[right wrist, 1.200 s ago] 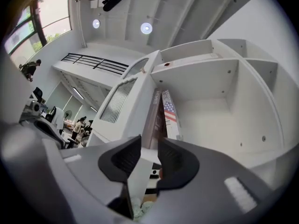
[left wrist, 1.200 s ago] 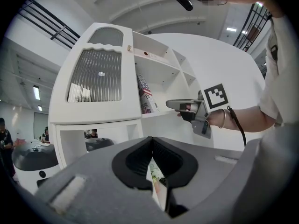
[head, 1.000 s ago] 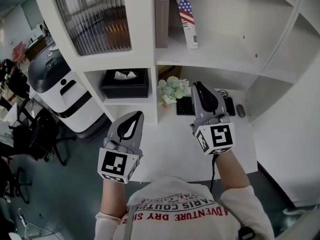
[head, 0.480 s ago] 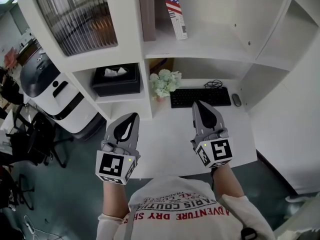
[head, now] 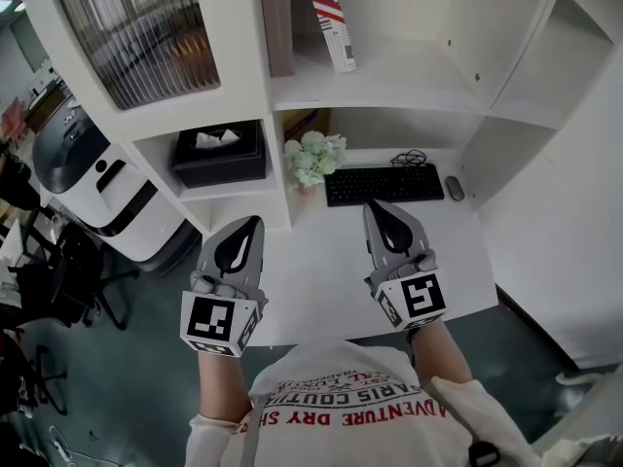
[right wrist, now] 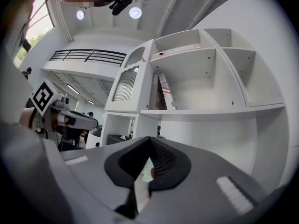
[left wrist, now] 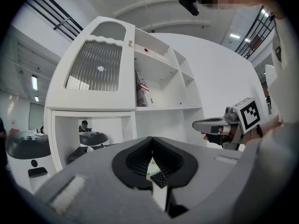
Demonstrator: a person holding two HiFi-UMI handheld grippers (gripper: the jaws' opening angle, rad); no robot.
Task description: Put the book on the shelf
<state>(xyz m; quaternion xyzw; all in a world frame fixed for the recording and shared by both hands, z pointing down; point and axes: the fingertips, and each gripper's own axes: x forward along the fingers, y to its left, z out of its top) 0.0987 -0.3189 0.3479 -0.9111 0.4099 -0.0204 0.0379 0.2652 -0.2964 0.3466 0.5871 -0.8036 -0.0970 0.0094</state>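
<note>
A book with a flag-patterned cover (head: 328, 19) leans against a brown book (head: 276, 27) on the white shelf (head: 389, 81); it also shows in the left gripper view (left wrist: 144, 93) and the right gripper view (right wrist: 167, 92). My left gripper (head: 243, 236) hovers over the desk's front left, jaws together and empty. My right gripper (head: 384, 222) hangs over the desk in front of the keyboard, also shut with nothing in it. Both are well below and away from the books.
On the white desk (head: 321, 261) lie a black keyboard (head: 384, 184) and a mouse (head: 454, 188), with a flower bunch (head: 311, 159) at the left. A black tissue box (head: 219, 154) fills a low cubby. A white machine (head: 97, 178) stands at left.
Both grippers have drawn back from the shelf toward the desk's front edge. The right gripper, which reached up near the keyboard, has lowered. The books stay in place.
</note>
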